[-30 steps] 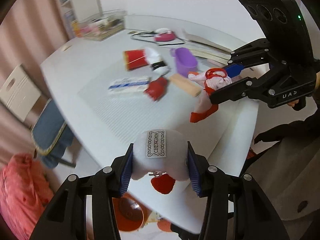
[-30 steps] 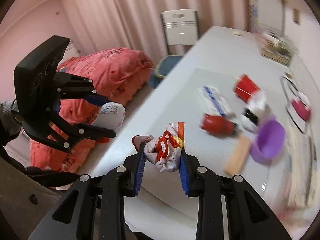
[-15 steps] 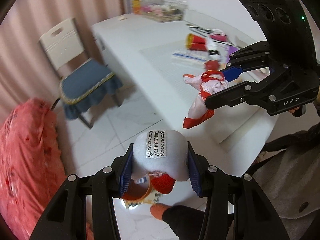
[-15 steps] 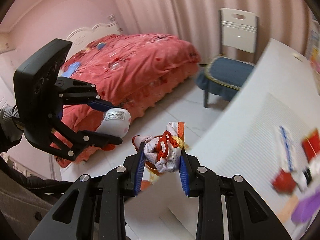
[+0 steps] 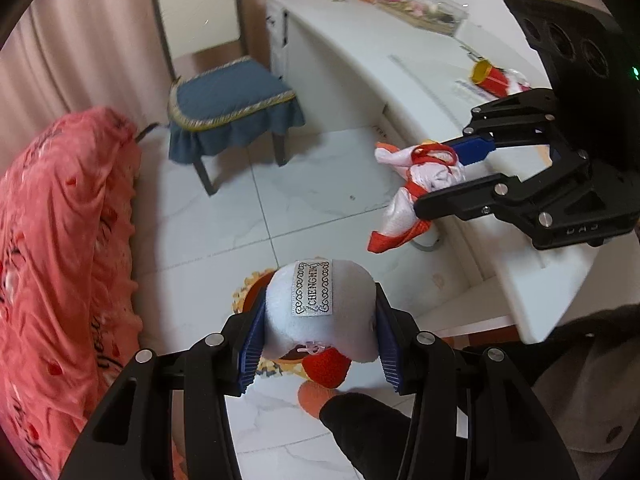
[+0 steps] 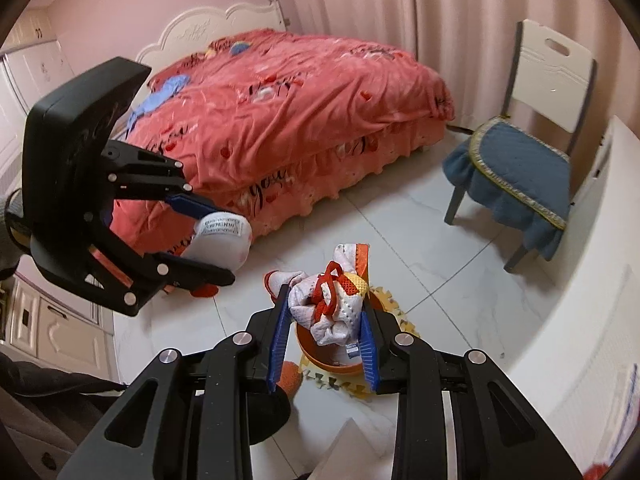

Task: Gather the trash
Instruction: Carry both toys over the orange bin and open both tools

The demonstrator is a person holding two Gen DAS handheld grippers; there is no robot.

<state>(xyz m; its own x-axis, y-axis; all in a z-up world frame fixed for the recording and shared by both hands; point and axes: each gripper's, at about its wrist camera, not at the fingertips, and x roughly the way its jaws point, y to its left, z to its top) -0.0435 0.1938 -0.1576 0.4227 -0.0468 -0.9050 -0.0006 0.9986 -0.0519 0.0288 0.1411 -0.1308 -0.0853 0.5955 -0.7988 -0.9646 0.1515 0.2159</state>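
Left wrist: left claw [image 5: 320, 332] angled floorward, clamping white plush [image 5: 320, 312].

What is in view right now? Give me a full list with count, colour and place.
plush item: one, white with red, between left gripper's fingers
mesh cloth bundle: one, white and red, between right gripper's fingers
bin: one, orange, on floor below both grippers
chair: one, white with blue cushion, beside table
bed: one, coral cover, across the floor
table: one, white, red cup on it
left gripper: black, shut
right gripper: black, shut
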